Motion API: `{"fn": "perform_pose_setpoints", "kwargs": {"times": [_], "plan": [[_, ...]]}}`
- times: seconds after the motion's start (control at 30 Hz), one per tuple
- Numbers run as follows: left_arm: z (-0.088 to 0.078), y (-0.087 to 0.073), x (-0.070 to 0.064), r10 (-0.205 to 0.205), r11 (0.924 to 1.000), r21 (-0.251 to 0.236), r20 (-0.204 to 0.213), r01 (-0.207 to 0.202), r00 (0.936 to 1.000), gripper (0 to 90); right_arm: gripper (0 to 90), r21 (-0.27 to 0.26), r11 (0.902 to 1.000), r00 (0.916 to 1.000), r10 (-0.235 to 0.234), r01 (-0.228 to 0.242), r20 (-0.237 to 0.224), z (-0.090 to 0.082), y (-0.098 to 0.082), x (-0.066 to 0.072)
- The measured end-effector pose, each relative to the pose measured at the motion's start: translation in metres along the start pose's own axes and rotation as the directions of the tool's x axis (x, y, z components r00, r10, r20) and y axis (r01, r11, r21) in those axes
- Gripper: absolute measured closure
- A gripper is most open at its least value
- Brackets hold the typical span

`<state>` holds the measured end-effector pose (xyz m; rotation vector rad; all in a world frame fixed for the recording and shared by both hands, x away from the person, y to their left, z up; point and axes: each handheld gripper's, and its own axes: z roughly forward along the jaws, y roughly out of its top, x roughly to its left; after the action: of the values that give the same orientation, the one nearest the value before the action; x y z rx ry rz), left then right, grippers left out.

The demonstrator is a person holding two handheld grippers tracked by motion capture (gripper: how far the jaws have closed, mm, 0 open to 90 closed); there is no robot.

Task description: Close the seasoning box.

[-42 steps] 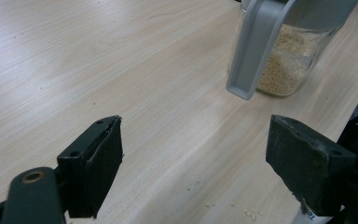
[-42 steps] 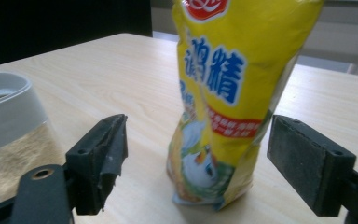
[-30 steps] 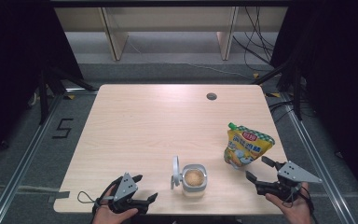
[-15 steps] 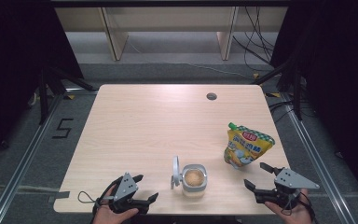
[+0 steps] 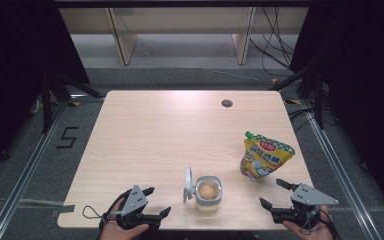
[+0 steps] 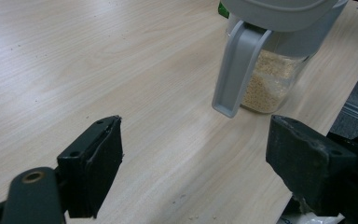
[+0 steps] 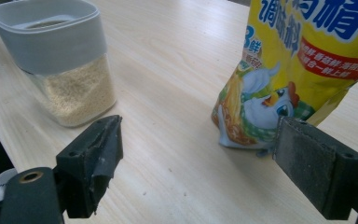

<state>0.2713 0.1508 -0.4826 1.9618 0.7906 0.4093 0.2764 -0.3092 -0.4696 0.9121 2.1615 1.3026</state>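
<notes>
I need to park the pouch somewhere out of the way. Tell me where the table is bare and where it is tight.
The table is bare from the jar back to the far edge with its small hole, and along the whole left side. It is tight at the near edge: jar with open lid, yellow pouch, left tongs and right tongs, both open.

The jar (image 5: 208,192) was clear with a grey collar and grey flip lid (image 5: 187,184), holding pale tan granules. The pouch (image 5: 264,156) was yellow with a green cap, blue lettering, a red band and a cartoon chicken. The table (image 5: 160,130) showed light wood grain. Both grippers' jaws were black.
</notes>
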Motion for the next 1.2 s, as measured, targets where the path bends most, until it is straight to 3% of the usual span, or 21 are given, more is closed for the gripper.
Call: {"fn": "perform_pose_setpoints", "kwargs": {"times": [0.17, 0.2, 0.27, 0.37, 0.43, 0.47, 0.63, 0.67, 0.77, 0.83, 0.93, 0.97, 1.0, 1.1, 1.2], "plan": [[-0.004, 0.004, -0.004, -0.041, 0.9991, -0.004, 0.000, 0.041, 0.9992, 18.7, 17.1, 0.020, 0.9998, 1.0000, 0.006, -0.006, 0.008, -0.001, -0.001, 0.004], [-0.005, 0.006, -0.004, -0.033, 0.9995, 0.000, 0.009, 0.033, 0.9994, 19.2, 17.1, 0.012, 0.9998, 0.9998, -0.018, 0.018, 0.001, 0.000, -0.001, 0.002], [-0.005, 0.010, -0.007, -0.034, 0.9994, -0.005, 0.012, 0.034, 0.9994, 22.4, 17.1, 0.040, 0.9992, 1.0000, 0.004, -0.004, 0.000, 0.000, -0.001, 0.005], [-0.006, 0.015, -0.011, 0.013, 0.9999, 0.007, 0.009, -0.013, 0.9999, 37.2, 17.3, 0.040, 0.9988, 0.9996, -0.026, 0.027, -0.010, 0.001, -0.001, 0.004], [-0.007, 0.019, -0.013, 0.039, 0.9992, -0.005, 0.015, -0.038, 0.9992, 52.3, 17.3, 0.043, 0.9990, 0.9998, -0.012, 0.013, -0.018, 0.001, -0.001, 0.006], [-0.008, 0.021, -0.017, 0.044, 0.9990, -0.007, 0.005, -0.044, 0.9990, 65.5, 17.4, 0.041, 0.9989, 0.9997, -0.020, 0.020, -0.016, 0.001, -0.001, 0.006], [-0.007, 0.027, -0.022, 0.091, 0.9959, -0.004, 0.007, -0.091, 0.9959, 83.7, 17.5, 0.035, 0.9986, 0.9992, -0.039, 0.039, -0.008, 0.002, -0.001, 0.005], [-0.006, 0.029, -0.021, 0.108, 0.9941, -0.008, 0.017, -0.108, 0.9940, 85.6, 17.5, 0.029, 0.9987, 0.9991, -0.040, 0.041, -0.016, 0.003, -0.001, 0.005], [-0.001, 0.034, -0.025, 0.102, 0.9948, -0.002, 0.037, -0.102, 0.9941, 88.9, 17.7, 0.048, 0.9984, 0.9994, -0.029, 0.030, -0.021, 0.002, -0.001, 0.006], [0.002, 0.038, -0.026, 0.123, 0.9924, -0.004, 0.040, -0.123, 0.9916, 89.1, 17.8, 0.032, 0.9987, 0.9991, -0.038, 0.039, -0.019, 0.003, -0.001, 0.006], [0.007, 0.044, -0.029, 0.107, 0.9943, -0.012, 0.055, -0.106, 0.9927, 89.1, 17.9, 0.041, 0.9989, 0.9994, -0.020, 0.022, -0.026, 0.003, -0.001, 0.007], [0.009, 0.047, -0.028, 0.143, 0.9897, -0.012, 0.057, -0.143, 0.9881, 89.1, 17.9, 0.041, 0.9990, 0.9996, -0.016, 0.017, -0.022, 0.003, -0.001, 0.007], [0.011, 0.048, -0.030, 0.121, 0.9926, -0.011, 0.055, -0.121, 0.9911, 89.1, 18.0, 0.039, 0.9989, 0.9994, -0.023, 0.024, -0.027, 0.003, -0.001, 0.006], [0.013, 0.052, -0.031, 0.142, 0.9898, -0.014, 0.056, -0.142, 0.9882, 89.1, 18.1, 0.039, 0.9985, 0.9992, -0.039, 0.040, -0.008, 0.002, -0.001, 0.005], [0.015, 0.056, -0.032, 0.128, 0.9916, -0.027, 0.062, -0.127, 0.9898, 89.0, 18.2, 0.039, 0.9986, 0.9994, -0.035, 0.035, 0.001, 0.002, -0.002, 0.005]]}}
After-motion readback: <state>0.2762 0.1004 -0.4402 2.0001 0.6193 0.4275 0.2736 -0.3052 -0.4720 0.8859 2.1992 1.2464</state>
